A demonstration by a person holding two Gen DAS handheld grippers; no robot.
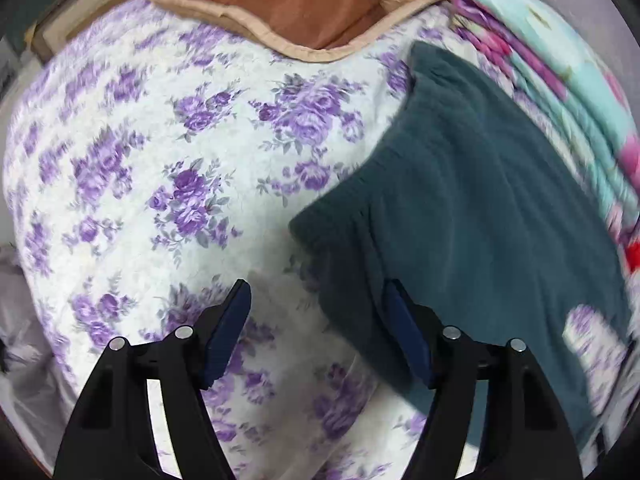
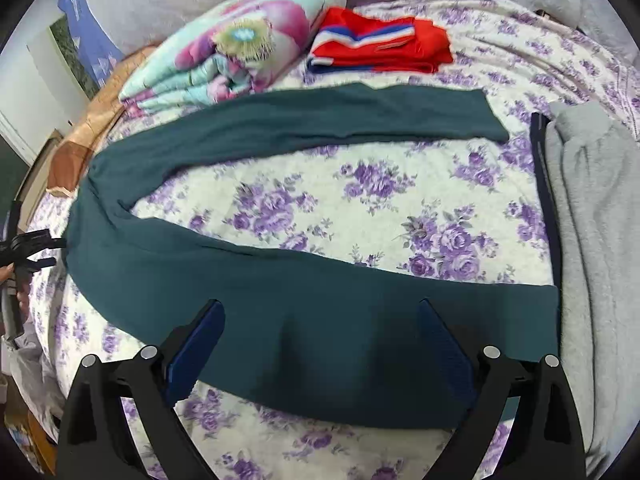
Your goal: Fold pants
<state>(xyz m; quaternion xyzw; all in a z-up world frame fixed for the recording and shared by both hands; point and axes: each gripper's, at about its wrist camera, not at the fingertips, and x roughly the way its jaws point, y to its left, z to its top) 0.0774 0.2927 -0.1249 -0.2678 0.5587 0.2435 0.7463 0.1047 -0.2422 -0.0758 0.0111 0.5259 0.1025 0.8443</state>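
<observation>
No text, label, brand, number or sign can be read in either view.

A purple-flowered bed (image 2: pixel 360 208) carries spread teal pants (image 2: pixel 280 320), a folded quilt (image 2: pixel 224 56), red clothing (image 2: pixel 384 44), a grey garment (image 2: pixel 592 200)

Left wrist view: teal pants (image 1: pixel 472 200) cut off by the right gripper finger and the lower frame edge, legs out of view. Folded floral quilt (image 1: pixel 576 92) beyond the pants is motion-blurred and clipped by the right rim. Right wrist view: grey garment (image 2: pixel 596 216) right of the pants (image 2: pixel 280 312) runs off the rim. Left gripper (image 2: pixel 40 250) left of the waistband is small and half cropped, jaw gap unreadable there.
</observation>
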